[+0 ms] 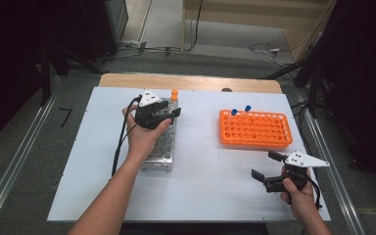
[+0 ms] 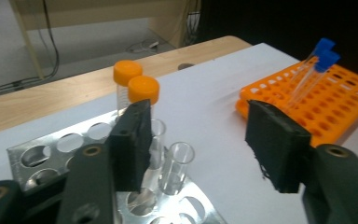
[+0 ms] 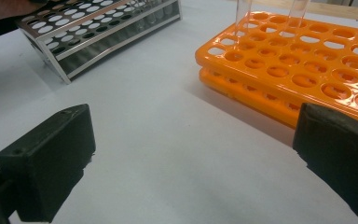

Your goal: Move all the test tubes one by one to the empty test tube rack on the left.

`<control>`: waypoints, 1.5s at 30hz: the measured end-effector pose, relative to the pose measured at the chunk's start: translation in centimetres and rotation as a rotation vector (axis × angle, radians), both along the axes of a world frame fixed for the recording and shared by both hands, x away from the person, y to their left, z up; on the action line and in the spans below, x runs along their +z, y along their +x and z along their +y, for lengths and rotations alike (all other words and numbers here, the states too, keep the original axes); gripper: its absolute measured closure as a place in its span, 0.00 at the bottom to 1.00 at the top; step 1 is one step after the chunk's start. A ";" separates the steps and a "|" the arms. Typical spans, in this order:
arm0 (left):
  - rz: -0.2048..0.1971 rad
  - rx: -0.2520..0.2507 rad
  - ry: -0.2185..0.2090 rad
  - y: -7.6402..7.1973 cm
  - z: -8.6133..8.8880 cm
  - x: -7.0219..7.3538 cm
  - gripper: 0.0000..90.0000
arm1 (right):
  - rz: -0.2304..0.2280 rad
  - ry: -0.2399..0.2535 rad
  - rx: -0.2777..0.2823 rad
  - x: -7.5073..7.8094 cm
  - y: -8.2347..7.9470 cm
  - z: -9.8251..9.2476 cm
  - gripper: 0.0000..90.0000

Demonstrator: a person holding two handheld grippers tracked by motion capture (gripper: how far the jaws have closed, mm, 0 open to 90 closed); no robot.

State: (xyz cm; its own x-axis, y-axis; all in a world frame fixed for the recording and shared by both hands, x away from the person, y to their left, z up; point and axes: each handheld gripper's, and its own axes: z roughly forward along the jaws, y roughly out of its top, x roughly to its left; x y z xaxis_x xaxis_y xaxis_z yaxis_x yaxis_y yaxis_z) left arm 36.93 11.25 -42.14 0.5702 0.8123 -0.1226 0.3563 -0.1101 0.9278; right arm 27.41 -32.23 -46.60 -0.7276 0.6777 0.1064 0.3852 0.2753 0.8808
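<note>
A white-topped table (image 1: 210,176) with a pale wooden far edge (image 1: 191,82) stands on grey flooring (image 1: 24,161). Loose cables (image 1: 267,49) trail across the floor beyond it, beside light wooden furniture (image 1: 254,12) and dark equipment (image 1: 44,29) at both sides.

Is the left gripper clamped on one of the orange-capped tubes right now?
No: in the left gripper view the left gripper has its jaws apart with nothing between them, and the orange-capped tubes stand free in the metal rack behind one jaw.

- Between the metal rack (image 1: 162,142) and the orange rack (image 1: 256,129): bare table (image 1: 200,161), free passage.
- Orange-capped tubes (image 2: 135,81) block the metal rack's far end.
</note>
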 end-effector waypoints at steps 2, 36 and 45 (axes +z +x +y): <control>-0.003 -0.004 -0.020 -0.4 0.0 0.1 0.34 | 0.000 0.001 -0.001 0.0 0.0 0.0 0.00; -0.049 -0.099 -0.101 -10.8 3.2 0.1 0.00 | 0.020 0.018 -0.025 1.2 1.7 1.3 0.00; -0.039 -0.097 -0.107 -11.7 3.9 -0.4 0.00 | 0.008 0.016 -0.044 2.2 3.4 2.2 0.00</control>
State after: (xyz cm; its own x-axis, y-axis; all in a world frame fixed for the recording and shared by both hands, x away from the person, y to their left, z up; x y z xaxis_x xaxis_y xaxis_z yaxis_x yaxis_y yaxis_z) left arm 25.20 15.12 -42.55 0.6515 0.7366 -0.1819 0.3124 -0.0419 0.9490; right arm 30.85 -30.05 -44.39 -0.6959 0.7075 0.1232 0.4034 0.2432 0.8821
